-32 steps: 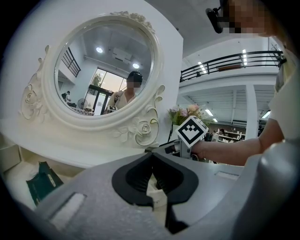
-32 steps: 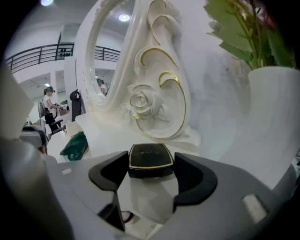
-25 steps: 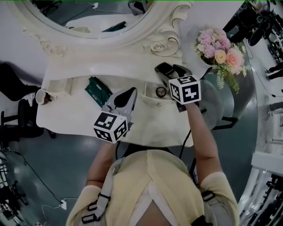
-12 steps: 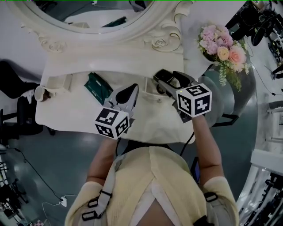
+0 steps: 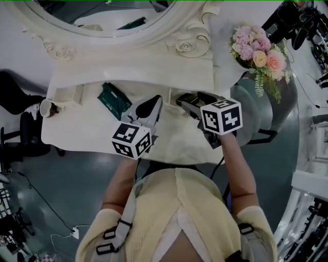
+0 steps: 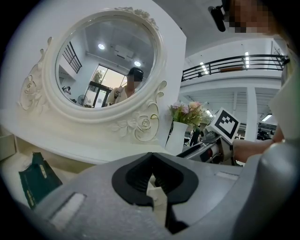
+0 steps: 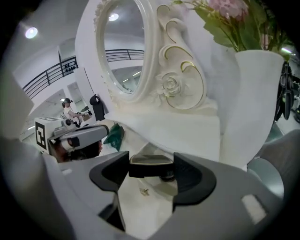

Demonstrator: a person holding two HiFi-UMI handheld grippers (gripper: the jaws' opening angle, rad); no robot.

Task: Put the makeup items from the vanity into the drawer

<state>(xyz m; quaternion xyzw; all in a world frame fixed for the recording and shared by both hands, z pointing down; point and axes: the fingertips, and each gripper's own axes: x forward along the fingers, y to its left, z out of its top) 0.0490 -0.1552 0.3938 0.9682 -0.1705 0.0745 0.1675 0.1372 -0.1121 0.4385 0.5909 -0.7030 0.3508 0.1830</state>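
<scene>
Compact in right hand-held gripper, drawn back from mirror vs earlier

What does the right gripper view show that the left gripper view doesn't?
Right gripper view only: a dark compact clamped in the right gripper's tongs, plus the left gripper off to the left. Left gripper view only: the left tongs shut on nothing, the right gripper's marker cube, and the person's reflection in the mirror. Both: the ornate mirror, the flowers and the green packet.
</scene>
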